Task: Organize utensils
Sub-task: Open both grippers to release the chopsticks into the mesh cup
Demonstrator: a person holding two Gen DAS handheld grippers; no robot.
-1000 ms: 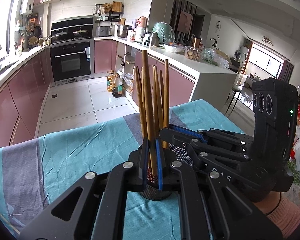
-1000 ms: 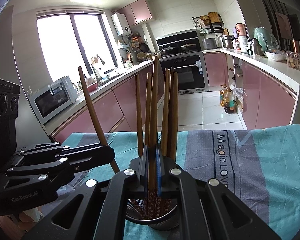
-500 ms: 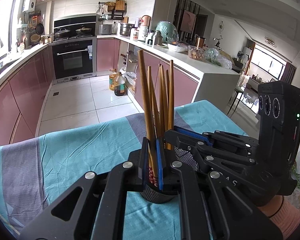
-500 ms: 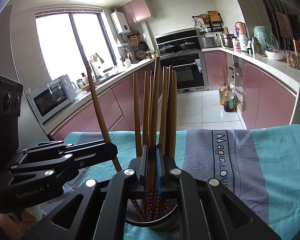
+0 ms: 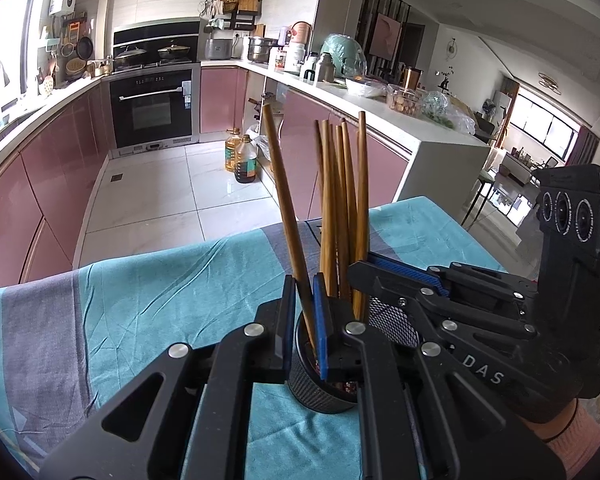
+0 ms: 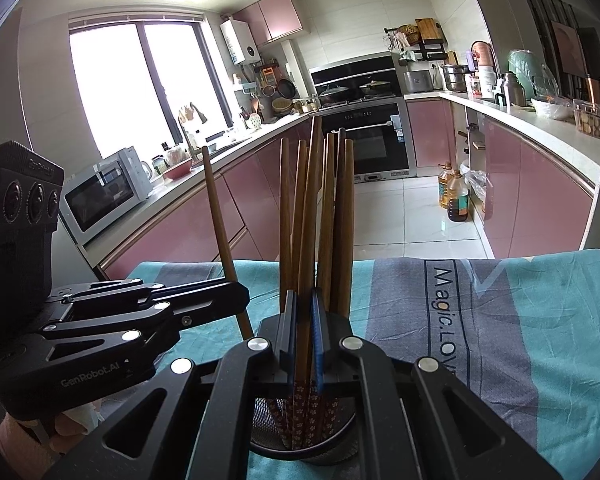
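Note:
A black mesh holder (image 5: 312,388) (image 6: 268,444) stands on the teal and grey tablecloth (image 5: 160,300) with several brown chopsticks (image 5: 340,200) upright in it. My left gripper (image 5: 303,280) (image 6: 236,300) is shut on one chopstick (image 5: 284,200) (image 6: 220,220) that leans left, its lower end at the holder's rim. My right gripper (image 6: 303,296) (image 5: 360,274) is shut on a tall chopstick (image 6: 310,220) standing in the bundle. Both grippers sit just over the holder, the left one from the left side. The chopsticks' patterned lower ends show inside the cup.
The cloth-covered table (image 6: 520,340) ends just beyond the holder. Behind it lie a tiled floor with two oil bottles (image 5: 244,156), pink cabinets, an oven (image 6: 364,140) and a microwave (image 6: 104,192). A hand in a pink sleeve (image 5: 576,428) holds the right gripper.
My left gripper has carried its leaning chopstick rightward and slightly down, closer to the bundle in the holder. The right gripper and its chopstick have stayed put.

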